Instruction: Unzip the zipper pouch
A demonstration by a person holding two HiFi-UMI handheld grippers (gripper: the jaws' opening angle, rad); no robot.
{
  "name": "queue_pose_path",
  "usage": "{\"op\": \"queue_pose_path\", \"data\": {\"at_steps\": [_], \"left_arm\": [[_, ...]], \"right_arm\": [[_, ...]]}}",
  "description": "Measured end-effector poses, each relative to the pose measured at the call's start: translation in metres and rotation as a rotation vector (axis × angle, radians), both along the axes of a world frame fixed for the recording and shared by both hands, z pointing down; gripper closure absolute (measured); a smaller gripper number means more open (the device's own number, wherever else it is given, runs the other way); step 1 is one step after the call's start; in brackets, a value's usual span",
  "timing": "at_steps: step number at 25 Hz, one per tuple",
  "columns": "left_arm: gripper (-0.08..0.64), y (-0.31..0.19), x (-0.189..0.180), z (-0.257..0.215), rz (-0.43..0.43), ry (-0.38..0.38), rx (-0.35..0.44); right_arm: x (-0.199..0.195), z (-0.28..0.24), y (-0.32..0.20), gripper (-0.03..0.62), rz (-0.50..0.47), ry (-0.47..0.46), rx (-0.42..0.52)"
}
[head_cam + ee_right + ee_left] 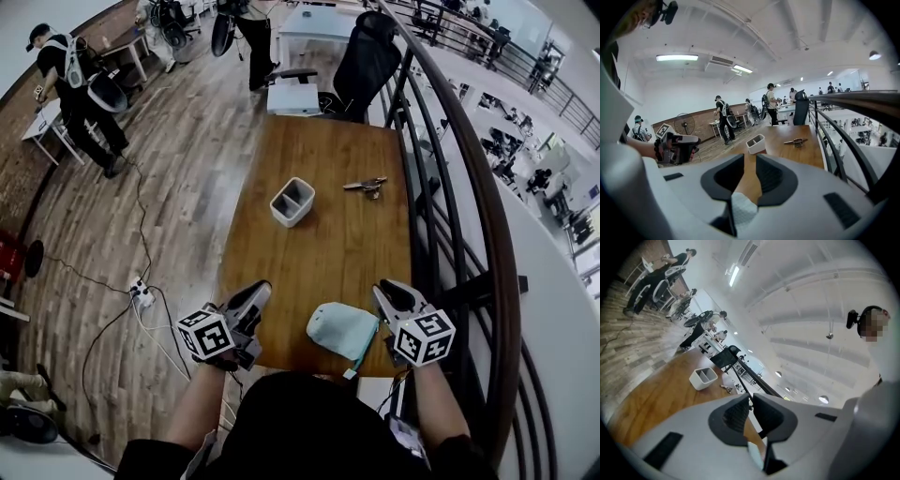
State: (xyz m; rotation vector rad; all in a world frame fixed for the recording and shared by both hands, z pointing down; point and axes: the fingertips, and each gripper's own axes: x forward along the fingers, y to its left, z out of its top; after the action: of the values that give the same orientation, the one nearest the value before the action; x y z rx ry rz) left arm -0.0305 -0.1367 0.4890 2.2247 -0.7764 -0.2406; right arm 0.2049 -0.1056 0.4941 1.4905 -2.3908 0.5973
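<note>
zipper pouch (339, 328) on table (328, 253); long axis crosswise, right end angled nearward

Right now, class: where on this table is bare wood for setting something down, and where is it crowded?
Free: wood between white bin and pouch, and behind the bin. Crowded: near edge, pouch between left tool and right tool.

White divided bin (292, 201) and metal tool (366, 186) apart on wooden table (337, 253)
</note>
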Motion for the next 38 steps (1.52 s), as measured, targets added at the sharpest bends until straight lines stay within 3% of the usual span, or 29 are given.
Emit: {"op": "queue_pose_path", "data": {"at_steps": [8, 11, 15, 22, 38], "left_arm": [[0.532, 0.042, 0.0, -0.03, -0.097, -0.239, 0.226], [0.534, 0.061, 0.0, -0.042, -0.135, -0.304, 0.286], [0.537, 0.078, -0.006, -0.056, -0.201, -0.37, 0.349], [0.537, 0.089, -0.027, -0.078, -0.29, -0.384, 0.412], [0.537, 0.075, -0.064, -0.082, -0.221, -0.356, 0.445]], "right_arm": [[0.012, -0.024, 0.053, 0.556, 0.011, 0.012, 0.109], [0.013, -0.033, 0.069, 0.593, 0.028, -0.005, 0.15], [0.014, -0.047, 0.086, 0.597, 0.041, -0.012, 0.221], [0.02, -0.072, 0.108, 0.598, 0.092, -0.01, 0.333], [-0.011, -0.079, 0.098, 0.599, 0.17, -0.012, 0.352]]}}
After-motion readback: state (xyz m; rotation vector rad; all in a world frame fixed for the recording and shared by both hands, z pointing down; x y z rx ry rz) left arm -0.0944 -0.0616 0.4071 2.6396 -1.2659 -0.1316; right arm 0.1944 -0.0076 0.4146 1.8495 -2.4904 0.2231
